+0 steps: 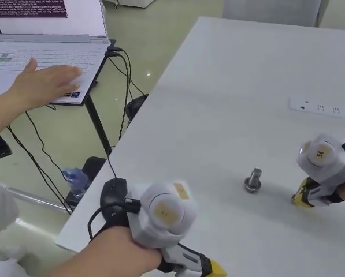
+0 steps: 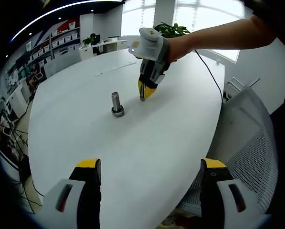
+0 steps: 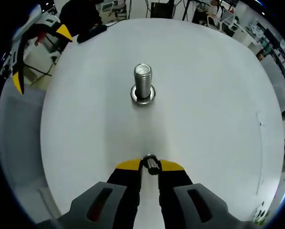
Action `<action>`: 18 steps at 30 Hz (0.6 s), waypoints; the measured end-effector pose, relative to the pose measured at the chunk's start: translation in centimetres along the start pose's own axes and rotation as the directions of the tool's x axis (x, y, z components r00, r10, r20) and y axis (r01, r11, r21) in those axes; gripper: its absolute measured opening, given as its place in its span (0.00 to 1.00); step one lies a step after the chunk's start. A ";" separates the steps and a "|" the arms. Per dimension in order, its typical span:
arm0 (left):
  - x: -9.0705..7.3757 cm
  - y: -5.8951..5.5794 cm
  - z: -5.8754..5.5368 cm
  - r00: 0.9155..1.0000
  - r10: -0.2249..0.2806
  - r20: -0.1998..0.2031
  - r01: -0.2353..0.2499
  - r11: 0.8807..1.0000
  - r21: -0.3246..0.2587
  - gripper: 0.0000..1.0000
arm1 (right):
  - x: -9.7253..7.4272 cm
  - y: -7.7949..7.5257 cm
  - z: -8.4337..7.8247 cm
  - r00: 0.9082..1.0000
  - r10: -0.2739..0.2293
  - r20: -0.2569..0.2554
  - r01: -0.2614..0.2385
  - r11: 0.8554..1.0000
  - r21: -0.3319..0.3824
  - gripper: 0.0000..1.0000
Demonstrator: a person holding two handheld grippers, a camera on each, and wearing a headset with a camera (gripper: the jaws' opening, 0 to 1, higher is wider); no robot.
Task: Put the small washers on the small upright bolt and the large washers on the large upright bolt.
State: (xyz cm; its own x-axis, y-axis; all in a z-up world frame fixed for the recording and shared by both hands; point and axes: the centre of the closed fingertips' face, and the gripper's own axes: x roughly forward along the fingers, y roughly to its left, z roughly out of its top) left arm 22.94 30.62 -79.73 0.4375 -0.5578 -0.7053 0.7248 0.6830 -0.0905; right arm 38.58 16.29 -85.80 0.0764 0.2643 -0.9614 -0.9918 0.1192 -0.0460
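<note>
Left gripper (image 2: 150, 164), white with yellow tips, hovers over the near left of the white table (image 1: 230, 104), jaws spread wide and empty. Mid-table stands the large silver steel bolt (image 1: 253, 179), upright. Farther right, the right gripper (image 3: 150, 167) pinches the small silver upright bolt (image 3: 151, 163), jaws nearly closed.

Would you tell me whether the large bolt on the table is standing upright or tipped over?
Upright: the large bolt stands on its wider end on the table, shaft pointing straight up.
</note>
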 end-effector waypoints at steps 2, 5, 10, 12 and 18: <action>0.0 0.1 0.0 1.000 0.008 -0.003 -0.008 1.000 0.009 0.87 | 0.0 0.0 0.0 1.000 -0.001 0.000 0.001 1.000 -0.005 0.14; -0.1 0.2 -0.1 1.000 0.011 -0.003 -0.011 1.000 0.002 0.87 | -0.1 0.0 0.0 1.000 -0.005 0.001 0.005 1.000 -0.001 0.15; -0.2 0.4 -0.1 1.000 0.017 0.008 -0.016 1.000 -0.006 0.88 | -0.7 0.0 0.2 0.999 -0.018 0.027 0.018 1.000 0.002 0.20; -0.3 0.6 -0.3 1.000 0.023 0.003 -0.023 1.000 -0.009 0.88 | -1.3 -0.2 0.5 0.997 -0.027 0.066 0.025 0.999 0.030 0.21; -0.4 0.5 -0.2 0.999 0.035 0.003 -0.035 0.999 0.004 0.89 | -3.9 -0.3 1.6 0.982 -0.064 0.178 0.052 0.996 0.071 0.26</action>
State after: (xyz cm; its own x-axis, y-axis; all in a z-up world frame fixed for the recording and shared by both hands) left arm 23.04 31.25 -79.67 0.4645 -0.5350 -0.7057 0.7113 0.7001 -0.0626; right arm 38.78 16.72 -81.63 0.1567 0.4224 -0.8927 -0.9767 0.2007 -0.0765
